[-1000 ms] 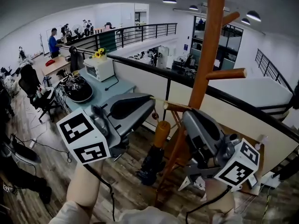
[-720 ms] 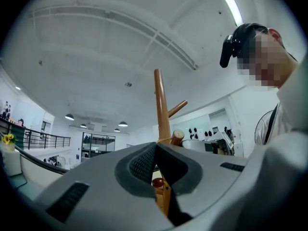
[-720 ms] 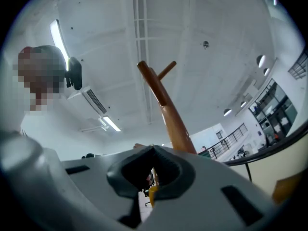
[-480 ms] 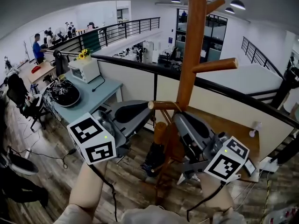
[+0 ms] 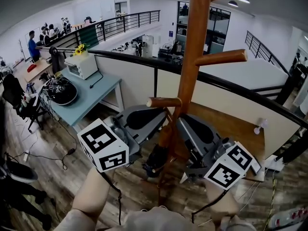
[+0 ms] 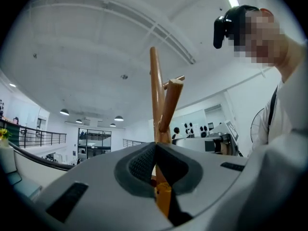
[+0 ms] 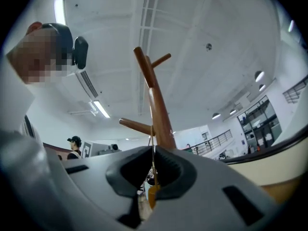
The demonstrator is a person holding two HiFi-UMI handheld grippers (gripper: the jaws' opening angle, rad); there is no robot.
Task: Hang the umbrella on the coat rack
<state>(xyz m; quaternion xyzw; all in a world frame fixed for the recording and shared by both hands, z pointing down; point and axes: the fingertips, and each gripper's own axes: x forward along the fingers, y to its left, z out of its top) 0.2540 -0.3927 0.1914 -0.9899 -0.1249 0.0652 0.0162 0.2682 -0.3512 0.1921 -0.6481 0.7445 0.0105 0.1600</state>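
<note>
My left claw (image 6: 155,150) is shut tight on the orange handle (image 6: 162,201) of the umbrella (image 5: 156,159). My right claw (image 7: 153,153) pinches the thin cord (image 7: 153,170) that runs up to a peg (image 5: 163,101) on the rack (image 5: 192,57). The umbrella hangs just under that peg, close beside the rack's pole. Its black part is low down between my two claws.

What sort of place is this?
Probably an open-plan office or lab with a gallery level: black metal railing, people gathered in the background, a white microwave oven on a pale blue table.
</note>
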